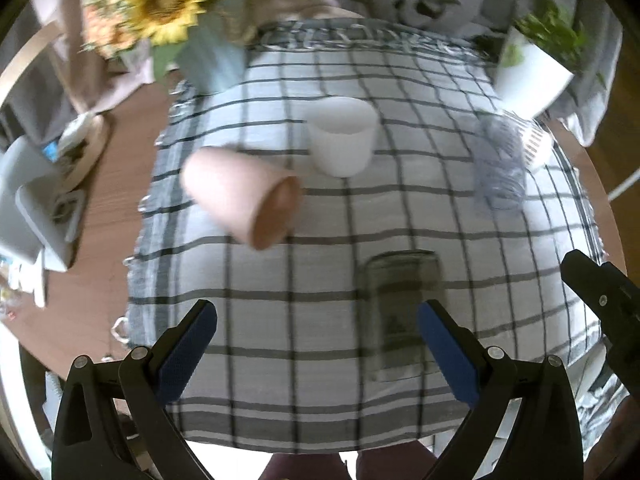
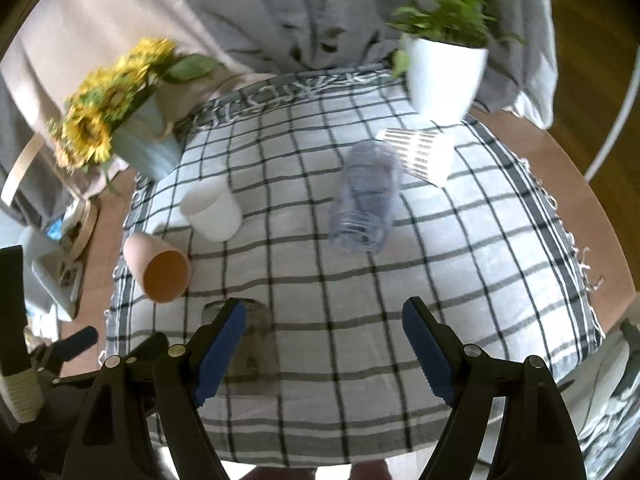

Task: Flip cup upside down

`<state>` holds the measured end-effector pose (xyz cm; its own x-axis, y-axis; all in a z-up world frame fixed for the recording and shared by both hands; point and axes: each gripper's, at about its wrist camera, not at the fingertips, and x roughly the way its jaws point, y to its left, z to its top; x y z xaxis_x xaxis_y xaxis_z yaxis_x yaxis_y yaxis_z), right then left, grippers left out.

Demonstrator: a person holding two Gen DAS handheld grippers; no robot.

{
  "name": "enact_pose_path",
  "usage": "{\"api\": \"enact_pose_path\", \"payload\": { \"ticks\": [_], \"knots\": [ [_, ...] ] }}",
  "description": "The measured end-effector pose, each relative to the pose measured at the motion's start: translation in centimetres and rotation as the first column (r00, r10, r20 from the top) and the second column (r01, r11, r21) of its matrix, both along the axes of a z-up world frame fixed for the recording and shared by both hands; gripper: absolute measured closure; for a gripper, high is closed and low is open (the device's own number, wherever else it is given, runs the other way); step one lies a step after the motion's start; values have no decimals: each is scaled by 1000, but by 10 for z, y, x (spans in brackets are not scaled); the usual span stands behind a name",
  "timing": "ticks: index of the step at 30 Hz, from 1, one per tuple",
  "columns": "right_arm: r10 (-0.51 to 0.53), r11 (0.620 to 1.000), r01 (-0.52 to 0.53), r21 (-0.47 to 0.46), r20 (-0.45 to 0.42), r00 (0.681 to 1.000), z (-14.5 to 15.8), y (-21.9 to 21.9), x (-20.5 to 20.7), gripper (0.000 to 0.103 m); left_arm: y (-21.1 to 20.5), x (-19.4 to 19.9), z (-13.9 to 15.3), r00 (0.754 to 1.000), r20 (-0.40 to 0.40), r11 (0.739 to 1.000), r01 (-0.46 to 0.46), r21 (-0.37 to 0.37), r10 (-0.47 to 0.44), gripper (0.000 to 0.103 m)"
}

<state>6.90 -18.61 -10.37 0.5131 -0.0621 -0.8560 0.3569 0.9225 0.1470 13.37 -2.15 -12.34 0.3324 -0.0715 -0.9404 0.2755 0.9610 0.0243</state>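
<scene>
**Choosing and gripping the cup to flip**

Both tools hover above the checked cloth on the counter, holding nothing. The left tool has its blue pads wide apart, as does the right tool.

Several cups are out. A white cup stands upright mid-cloth. A pink cup lies on its side just beside it, and a clear ribbed cup lies tipped further right. A dark glass sits nearest the left tool.

The upright white cup is probably the target. A good grasp would take it across the wall, low enough to roll the wrist over and set the rim flat.
</scene>
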Motion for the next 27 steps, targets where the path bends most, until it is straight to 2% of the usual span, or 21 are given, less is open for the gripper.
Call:
{"api": "enact_pose_path", "payload": {
  "ticks": [7, 12, 17, 20, 21, 23, 25, 27],
  "knots": [
    [-66, 997, 65, 46, 17, 998, -3, -30, -11, 23, -26, 17, -16, 997, -80, 1000, 16, -21, -18, 0],
    [-110, 989, 108, 105, 15, 994, -11, -46, -14, 23, -43, 28, -37, 982, -186, 999, 21, -38, -27, 0],
    [-141, 981, 140, 138, -3, 990, -21, -58, -16, 23, -56, 37, -57, 970, -243, 999, 18, -30, -24, 2],
    [-158, 976, 159, 146, -14, 987, -26, -64, -16, 23, -62, 41, -64, 965, -260, 1000, 23, -12, -26, 7],
    [-166, 975, 167, 146, -20, 986, -28, -66, -16, 23, -64, 42, -66, 963, -267, 1000, 24, -7, -25, 12],
    [-175, 973, 177, 147, -27, 984, -31, -69, -16, 23, -66, 44, -70, 959, -281, 1000, 20, -7, -21, 14],
    [-182, 972, 185, 147, -34, 983, -33, -70, -16, 23, -68, 45, -76, 954, -301, 1000, 16, -11, -18, 21],
    [-187, 971, 192, 146, -47, 981, -36, -72, -16, 23, -68, 45, -81, 944, -330, 1000, 6, -12, -10, 32]
  ]
}}
